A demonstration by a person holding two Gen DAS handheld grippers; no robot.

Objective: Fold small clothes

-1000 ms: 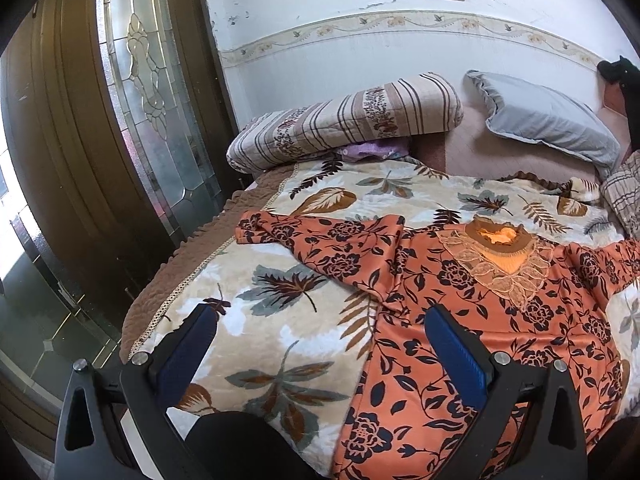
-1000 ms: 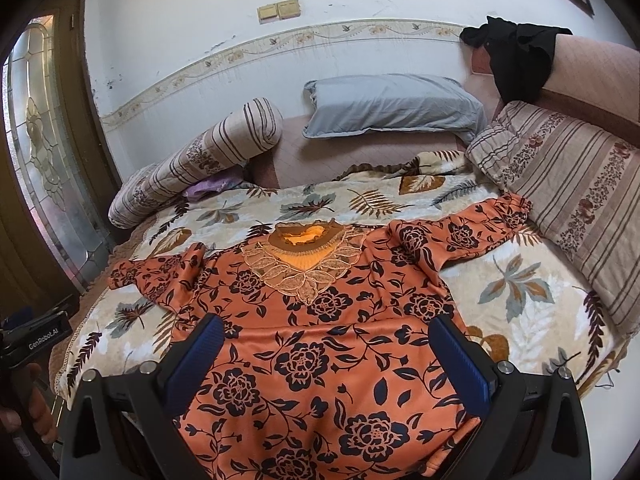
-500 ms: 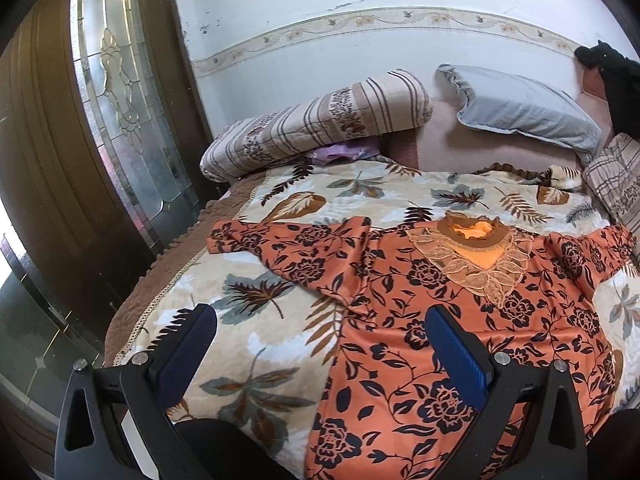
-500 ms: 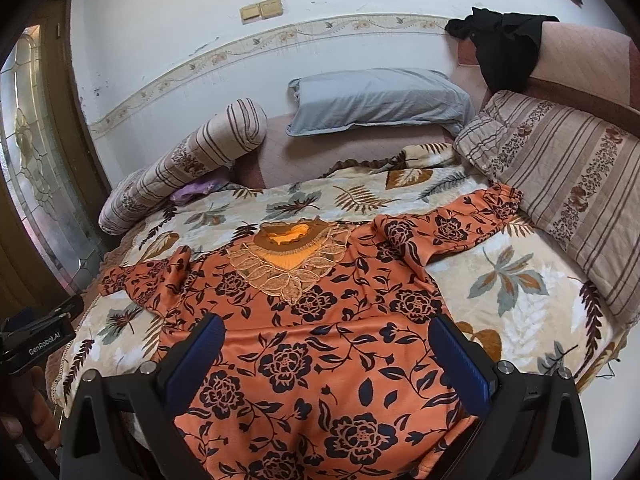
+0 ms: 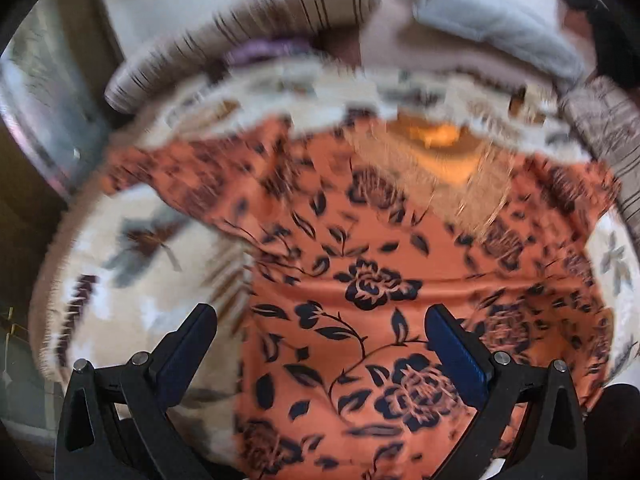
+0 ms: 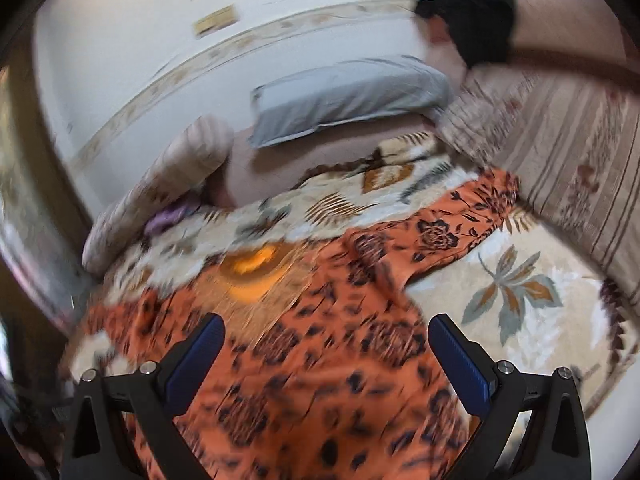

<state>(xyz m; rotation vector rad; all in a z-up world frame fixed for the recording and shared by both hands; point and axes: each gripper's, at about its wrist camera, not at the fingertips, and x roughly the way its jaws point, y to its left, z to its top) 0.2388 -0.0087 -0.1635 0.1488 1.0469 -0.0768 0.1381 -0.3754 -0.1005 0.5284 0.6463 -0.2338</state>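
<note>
- The orange floral top [image 5: 380,280] is laid flat and face up on the leaf-print blanket [image 5: 132,248] of the bed, presumably so that it can be folded.
- Its long axis runs from the hem near the grippers to the embroidered neckline [image 6: 248,268], which points toward the grey pillow [image 6: 344,100]; the sleeves are spread sideways.
- The left gripper [image 5: 320,344] and the right gripper [image 6: 326,350] are held wide apart above the hem, with nothing grasped.

Motion blur smears both wrist views, dissolving the far pillows [image 5: 480,36] and the wall plates [image 6: 214,20] into streaks. The orange floral garment [image 5: 360,288] runs off the bottom edge in each view, its hem unseen, and its lace neckline [image 6: 248,264] is a soft smudge. A black cloth [image 6: 476,20] is unreadable in shape.
</note>
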